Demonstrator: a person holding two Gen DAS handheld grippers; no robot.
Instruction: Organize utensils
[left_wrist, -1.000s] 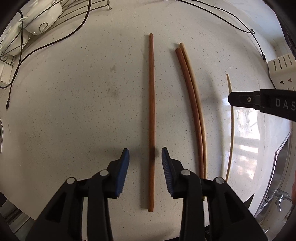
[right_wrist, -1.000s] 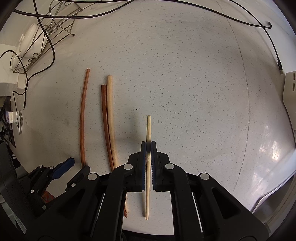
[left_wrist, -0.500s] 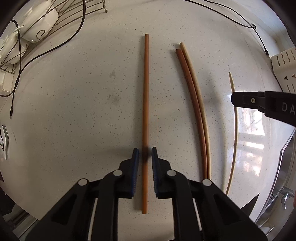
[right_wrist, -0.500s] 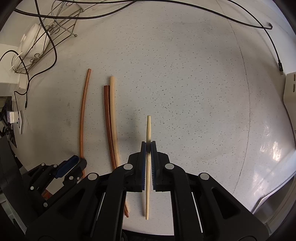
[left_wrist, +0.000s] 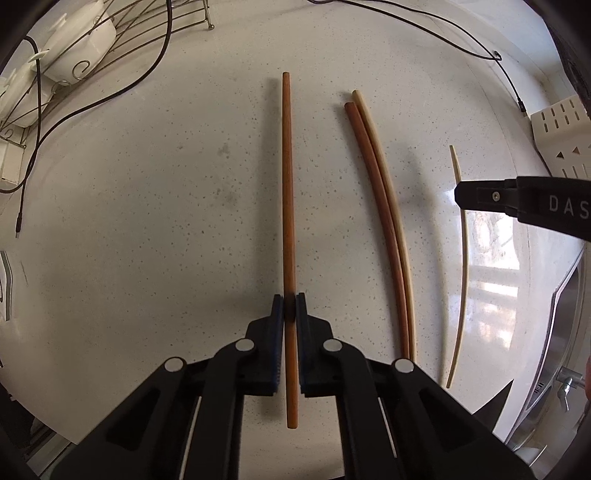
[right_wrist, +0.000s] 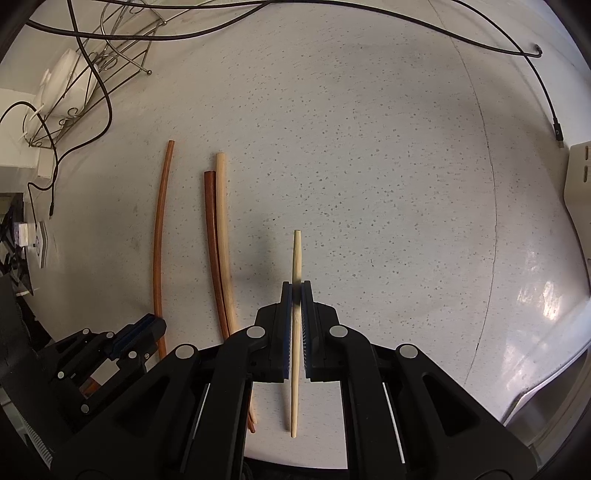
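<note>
— Presently, what do the two grippers hold?

— The left gripper (left_wrist: 290, 308) has its jaws pinched on the reddish-brown chopstick (left_wrist: 288, 206), which lies flat on the speckled table (left_wrist: 147, 221); the jaws have just been closing, and the stick sits between the blue pads. The right gripper (right_wrist: 296, 295) is clamped on the pale chopstick (right_wrist: 296, 254), also lying flat on the table.

— Where are the remaining utensils?

— A dark brown chopstick (left_wrist: 376, 206) and a light tan chopstick (left_wrist: 384, 184) lie side by side, touching along most of their length, between the two held ones. A wire rack (left_wrist: 110, 40) with white dishes and a sink (left_wrist: 561, 332) stand at the edges.

— How should these sticks handle?

— By my judgement: light, stiff, slender and smooth — prone to rolling or pivoting in a pinch. Both grips fall towards the near end rather than mid-length, so the long free end may droop or swing when lifted. A hold nearer the middle would balance better. Whether either stick is already clear of the table, I cannot tell.
</note>
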